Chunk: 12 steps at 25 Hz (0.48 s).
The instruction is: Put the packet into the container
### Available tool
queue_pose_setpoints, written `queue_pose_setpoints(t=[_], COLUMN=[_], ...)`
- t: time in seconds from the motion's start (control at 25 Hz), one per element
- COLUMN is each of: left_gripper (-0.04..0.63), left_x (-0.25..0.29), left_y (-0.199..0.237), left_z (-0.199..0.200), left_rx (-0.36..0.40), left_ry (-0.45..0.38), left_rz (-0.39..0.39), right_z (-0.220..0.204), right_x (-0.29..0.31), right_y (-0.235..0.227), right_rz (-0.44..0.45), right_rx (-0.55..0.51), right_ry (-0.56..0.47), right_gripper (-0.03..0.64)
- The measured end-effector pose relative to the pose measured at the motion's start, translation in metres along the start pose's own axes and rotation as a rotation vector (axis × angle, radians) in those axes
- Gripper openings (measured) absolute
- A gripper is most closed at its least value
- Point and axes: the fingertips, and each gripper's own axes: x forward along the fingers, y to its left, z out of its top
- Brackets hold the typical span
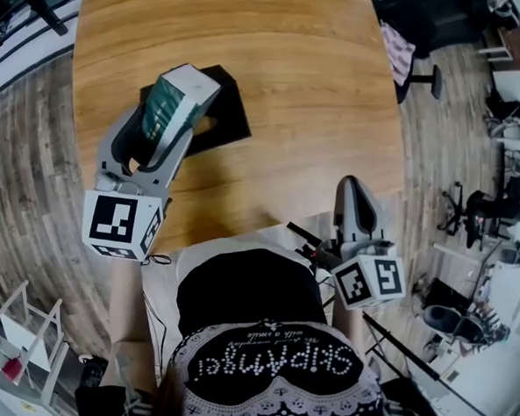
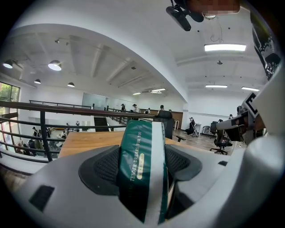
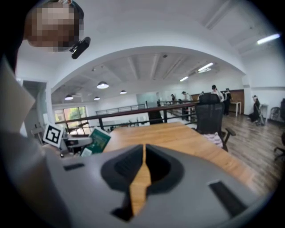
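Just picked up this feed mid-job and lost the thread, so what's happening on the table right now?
A person is working with two handheld grippers. The left gripper is shut on the green and white packet, held up over the black container on the wooden table; the packet is not in it yet. The right gripper is shut and empty, near the table's near edge.

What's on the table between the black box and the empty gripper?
Nothing. In the head view, only bare wooden table lies between the black container and the shut right gripper.
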Motion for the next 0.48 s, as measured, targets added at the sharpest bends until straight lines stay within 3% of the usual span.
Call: queue_pose_setpoints(t=[0.48], left_gripper=[0.344], left_x=[0.028], left_y=[-0.012], left_z=[-0.02], left_rx=[0.04], left_ry=[0.052], left_rz=[-0.053], right_z=[-0.009], right_x=[-0.009], right_y=[-0.014], right_rz=[-0.067], right_rx=[0.021], right_ry=[0.017], right_gripper=[0.04])
